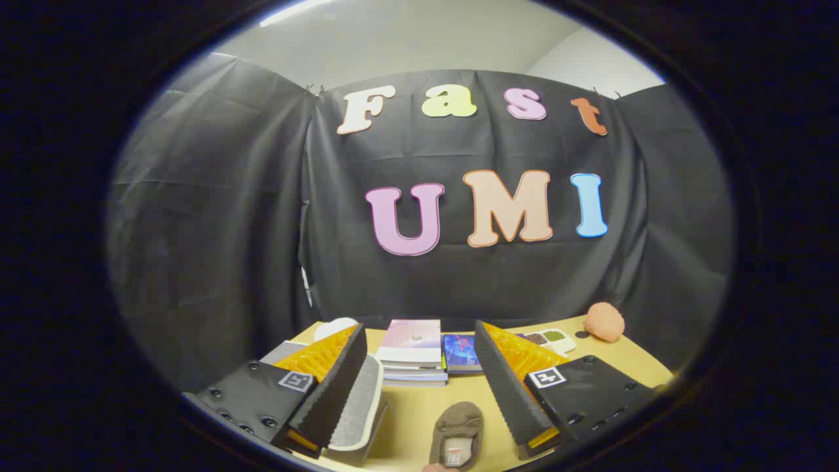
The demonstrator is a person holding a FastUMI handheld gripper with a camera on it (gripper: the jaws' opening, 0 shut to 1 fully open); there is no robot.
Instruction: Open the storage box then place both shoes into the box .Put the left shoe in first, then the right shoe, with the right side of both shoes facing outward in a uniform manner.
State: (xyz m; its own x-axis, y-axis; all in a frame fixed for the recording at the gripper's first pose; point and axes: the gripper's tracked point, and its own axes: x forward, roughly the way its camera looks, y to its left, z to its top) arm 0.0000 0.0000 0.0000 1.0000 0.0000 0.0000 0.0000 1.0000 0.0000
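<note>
Spread wide apart at the bottom of the frame, the gripper (426,393) is seen open, with nothing held between its 2 fingers. Behind everything, the black cloth wall (216,216) fills the upper and middle frame. Below it, the yellowish table (629,360) spans the lower centre. At lower left, a grey box with a pale rim (359,410) is seen just inside the left finger, apparently the storage box; whether it is open cannot be told. A stack of books (413,351) lies beyond the fingers at centre, with a blue book (461,353) just to its right. Between the fingers, at bottom centre, 1 brown shoe (457,432) rests on the table. An orange fuzzy object (604,321) sits at the table's right rear. A small white tray of compartments (550,339) lies left of it.
</note>
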